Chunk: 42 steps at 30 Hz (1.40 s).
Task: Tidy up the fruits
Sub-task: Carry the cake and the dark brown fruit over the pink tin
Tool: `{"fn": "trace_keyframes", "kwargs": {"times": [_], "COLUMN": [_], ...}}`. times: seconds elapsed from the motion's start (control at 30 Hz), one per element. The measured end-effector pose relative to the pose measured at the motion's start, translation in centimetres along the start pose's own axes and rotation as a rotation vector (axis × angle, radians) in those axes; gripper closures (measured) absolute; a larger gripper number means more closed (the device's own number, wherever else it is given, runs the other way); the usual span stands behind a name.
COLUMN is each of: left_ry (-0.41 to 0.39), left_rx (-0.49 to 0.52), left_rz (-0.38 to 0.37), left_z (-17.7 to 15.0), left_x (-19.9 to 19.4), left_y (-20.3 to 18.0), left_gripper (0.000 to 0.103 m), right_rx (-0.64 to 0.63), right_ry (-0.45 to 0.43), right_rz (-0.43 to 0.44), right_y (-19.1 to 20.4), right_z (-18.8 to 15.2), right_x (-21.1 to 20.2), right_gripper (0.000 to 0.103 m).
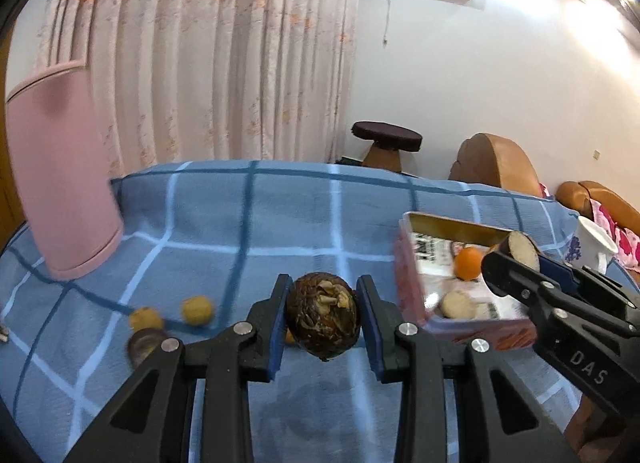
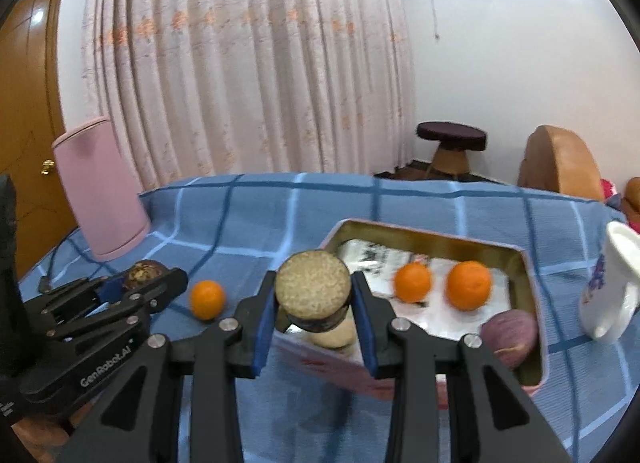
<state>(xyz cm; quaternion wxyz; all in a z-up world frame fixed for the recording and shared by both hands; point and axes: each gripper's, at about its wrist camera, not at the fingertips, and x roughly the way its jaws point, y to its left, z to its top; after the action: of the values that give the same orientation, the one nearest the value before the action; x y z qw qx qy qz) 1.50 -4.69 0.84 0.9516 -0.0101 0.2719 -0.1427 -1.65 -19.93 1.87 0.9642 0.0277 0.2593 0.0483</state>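
While the left gripper [image 1: 323,319] has its blue-padded fingers [image 1: 276,327] clenched on a dark brown, rough-skinned round fruit [image 1: 322,317] held above the blue checked cloth of the table [image 1: 248,231], the right gripper [image 2: 314,303] grips a cut piece of fruit [image 2: 313,289] with a pale, grainy flat face and dark skin, its fingers [image 2: 264,327] pressed against both sides. That piece hangs over the near edge of a rectangular tin box [image 2: 532,303], where another pale slice [image 2: 336,333] lies just below it. Inside the box sit two oranges [image 2: 413,282] [image 2: 469,285] side by side and a purple fruit [image 2: 510,337] in the near right corner. A third orange [image 2: 207,299] rests on the cloth left of the box, between it and the left gripper. In the left wrist view, two small blurred yellowish fruits [image 1: 197,310] and a dark round one [image 1: 145,345] lie on the cloth to the left. A pink cylindrical bin [image 1: 64,183] stands at the far left, and a white mug [image 2: 608,287] stands right of the box.
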Motion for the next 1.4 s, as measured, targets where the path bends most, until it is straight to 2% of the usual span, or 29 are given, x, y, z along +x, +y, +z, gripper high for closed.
{"fn": "trace_keyframes", "kwargs": {"times": [0.2, 0.7, 1.17, 1.3, 1.37, 1.4], "left_ry": [0.0, 0.021, 0.065, 0.062, 0.058, 0.059], "left_rx": [0.013, 0.067, 0.081, 0.071, 0.063, 0.055], "left_rz": [-0.033, -0.086, -0.082, -0.075, -0.064, -0.057], "left_z": [0.9, 2.1, 2.0, 1.9, 1.9, 2.0], "left_x": [1.4, 5.2, 7.5, 7.4, 7.3, 7.3], "left_y": [-3.5, -10.1, -11.9, -11.7, -11.6, -11.5], "left_gripper": [0.069, 0.069, 0.068, 0.068, 0.068, 0.068], "right_rx": [0.017, 0.052, 0.034, 0.037, 0.036, 0.035], "right_ry": [-0.004, 0.04, 0.135, 0.131, 0.123, 0.117], "right_rz": [-0.082, -0.207, -0.215, -0.197, -0.195, -0.199], "right_y": [-3.2, -10.1, -11.2, -11.1, -11.0, -11.0], "right_z": [0.4, 0.6, -0.1, -0.1, -0.2, -0.2], "right_x": [0.0, 1.5, 3.8, 3.7, 3.5, 3.4], "right_gripper": [0.065, 0.065, 0.064, 0.064, 0.06, 0.055]}}
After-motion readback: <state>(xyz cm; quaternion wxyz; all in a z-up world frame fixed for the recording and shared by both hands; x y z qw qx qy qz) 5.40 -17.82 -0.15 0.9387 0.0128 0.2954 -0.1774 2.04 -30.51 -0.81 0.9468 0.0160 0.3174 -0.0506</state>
